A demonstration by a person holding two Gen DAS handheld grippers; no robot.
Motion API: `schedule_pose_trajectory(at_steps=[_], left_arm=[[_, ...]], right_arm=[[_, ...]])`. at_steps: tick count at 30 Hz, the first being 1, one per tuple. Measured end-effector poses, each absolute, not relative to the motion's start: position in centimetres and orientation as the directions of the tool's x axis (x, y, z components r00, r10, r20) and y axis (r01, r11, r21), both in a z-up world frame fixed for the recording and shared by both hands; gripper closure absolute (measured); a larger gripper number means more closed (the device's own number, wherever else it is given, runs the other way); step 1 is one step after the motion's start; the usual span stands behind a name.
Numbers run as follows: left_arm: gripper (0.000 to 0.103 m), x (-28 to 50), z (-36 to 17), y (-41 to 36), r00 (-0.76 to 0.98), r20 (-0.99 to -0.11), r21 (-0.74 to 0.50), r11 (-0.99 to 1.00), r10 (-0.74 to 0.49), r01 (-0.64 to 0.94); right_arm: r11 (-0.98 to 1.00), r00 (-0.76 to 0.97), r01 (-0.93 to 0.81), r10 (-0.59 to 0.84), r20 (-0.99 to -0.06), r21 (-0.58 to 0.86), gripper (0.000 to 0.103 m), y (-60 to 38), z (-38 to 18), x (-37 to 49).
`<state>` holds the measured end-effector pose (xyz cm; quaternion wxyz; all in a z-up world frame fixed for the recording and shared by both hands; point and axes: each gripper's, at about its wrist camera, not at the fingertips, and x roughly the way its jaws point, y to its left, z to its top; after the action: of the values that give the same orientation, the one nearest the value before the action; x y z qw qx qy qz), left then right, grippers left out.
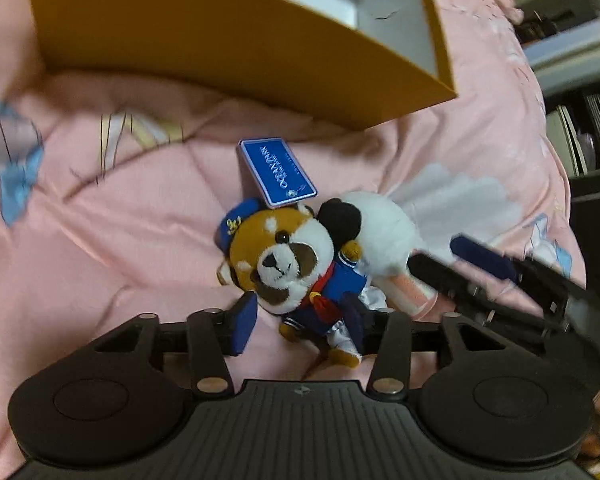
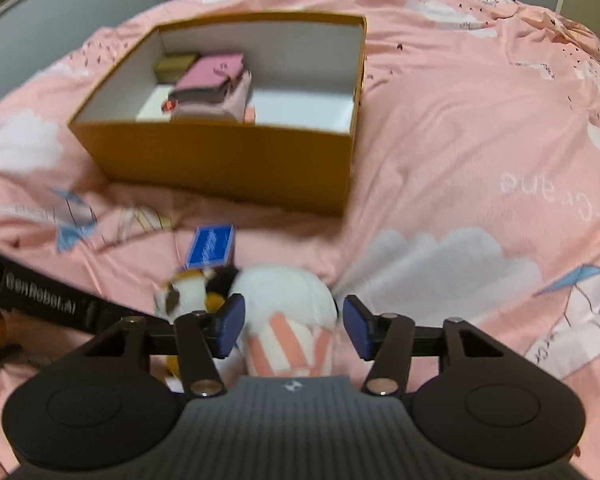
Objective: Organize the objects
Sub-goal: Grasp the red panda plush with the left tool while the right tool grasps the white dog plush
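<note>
- My left gripper (image 1: 300, 320) has its jaws apart around the red panda plush (image 1: 284, 264); its pads are not pressing that I can see, so the toy lies released on the pink bedspread (image 1: 120, 240).
- My right gripper (image 2: 292, 330) straddles the white plush with pink stripes (image 2: 288, 320), its blue pads (image 2: 230, 330) close beside the toy but not squeezing.
- The two toys touch each other, the panda's blue tag (image 1: 278, 172) lying towards the orange box (image 2: 220, 168).
- The box stands near, open, with a pink wallet (image 2: 212, 76) stacked inside.
</note>
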<state>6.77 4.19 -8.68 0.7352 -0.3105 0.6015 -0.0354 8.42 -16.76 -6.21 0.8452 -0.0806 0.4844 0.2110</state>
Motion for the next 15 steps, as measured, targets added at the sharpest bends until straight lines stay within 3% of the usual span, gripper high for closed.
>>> schedule_pose_trajectory(at_steps=[15], left_arm=[[0.021,7.8,-11.3,2.4,0.224,-0.878,-0.479,0.79,-0.423,-0.384]], right_arm=[[0.903,0.311,-0.396,0.303,-0.901,0.167,0.046,-17.4,-9.6,9.1]])
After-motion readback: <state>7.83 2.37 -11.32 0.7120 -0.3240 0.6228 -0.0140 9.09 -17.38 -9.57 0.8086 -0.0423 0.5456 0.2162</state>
